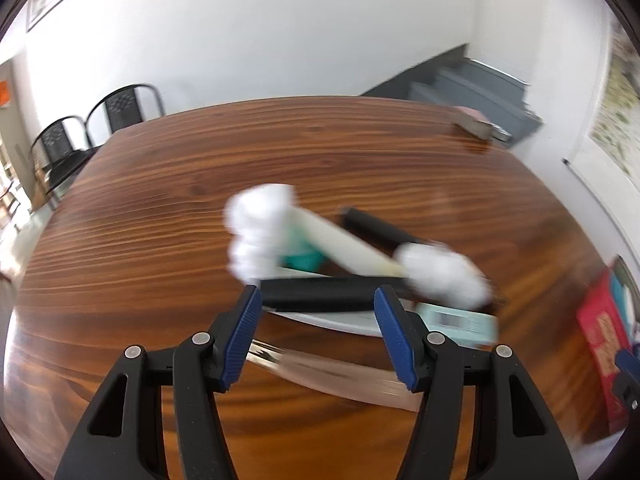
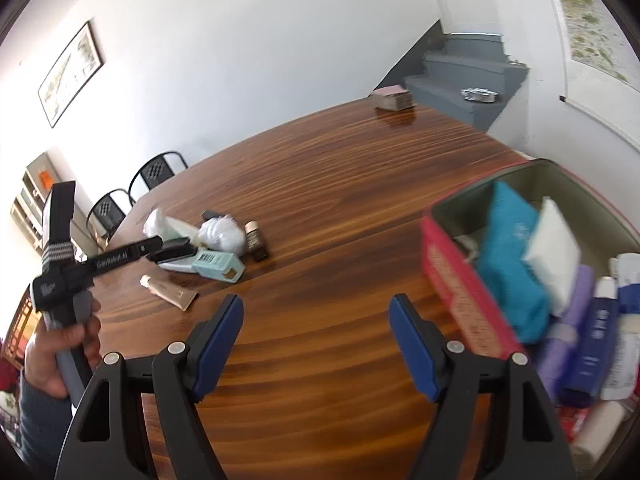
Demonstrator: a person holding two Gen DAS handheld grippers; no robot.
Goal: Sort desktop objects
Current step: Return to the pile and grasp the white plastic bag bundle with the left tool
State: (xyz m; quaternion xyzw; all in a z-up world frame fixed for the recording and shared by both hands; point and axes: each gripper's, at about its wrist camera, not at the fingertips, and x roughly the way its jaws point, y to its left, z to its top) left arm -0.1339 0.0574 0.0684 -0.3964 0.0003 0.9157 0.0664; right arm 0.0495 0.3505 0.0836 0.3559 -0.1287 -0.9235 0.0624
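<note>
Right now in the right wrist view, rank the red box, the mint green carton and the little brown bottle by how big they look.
1. red box, clearly largest, though nearest the camera.
2. mint green carton.
3. brown bottle, only slightly smaller than the carton; that pair is close.

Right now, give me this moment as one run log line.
left gripper: open, over pile | right gripper: open, empty, beside red box | box: part filled

pile of toiletries (image 1: 344,256) in the left wrist view is all motion blur, labels unreadable, and the red box (image 2: 460,280) on the right runs off the frame edge, contents smeared too
</note>
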